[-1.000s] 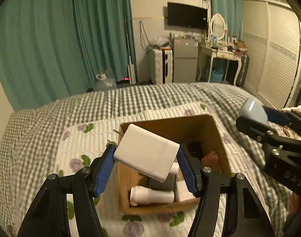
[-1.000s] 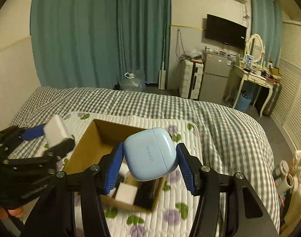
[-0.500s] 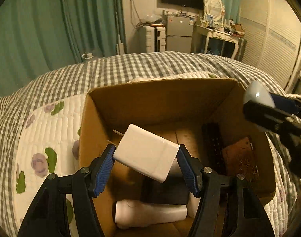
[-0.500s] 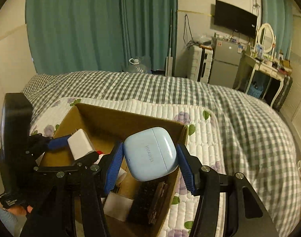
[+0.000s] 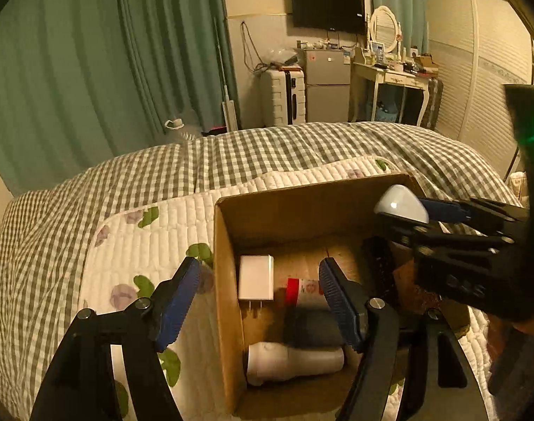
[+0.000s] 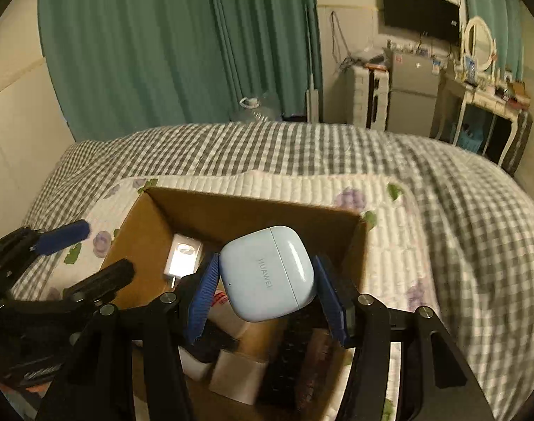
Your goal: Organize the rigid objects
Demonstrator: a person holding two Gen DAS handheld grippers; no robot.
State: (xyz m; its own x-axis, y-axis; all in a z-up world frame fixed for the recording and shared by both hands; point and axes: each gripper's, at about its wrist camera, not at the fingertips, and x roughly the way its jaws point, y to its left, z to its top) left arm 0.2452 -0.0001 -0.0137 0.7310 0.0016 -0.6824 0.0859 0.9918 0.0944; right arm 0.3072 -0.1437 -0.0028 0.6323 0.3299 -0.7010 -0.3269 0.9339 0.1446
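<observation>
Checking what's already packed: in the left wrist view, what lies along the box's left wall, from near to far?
White bottle lying on its side, then the white charger, then the cardboard box far wall.

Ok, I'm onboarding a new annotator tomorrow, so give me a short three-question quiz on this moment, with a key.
1. True or false: the left gripper is clamped on the white charger.
2. What does the right gripper hold? A) a white bottle B) a light blue Huawei earbuds case C) a black keyboard
3. Fill in: the white charger lies inside the ____ box.

Key
1. False. Its jaws are spread, straddling the left wall of the cardboard box, with nothing between them; the charger rests on the box floor.
2. B, the light blue Huawei earbuds case, gripped between the pads above the box.
3. Cardboard.
</observation>
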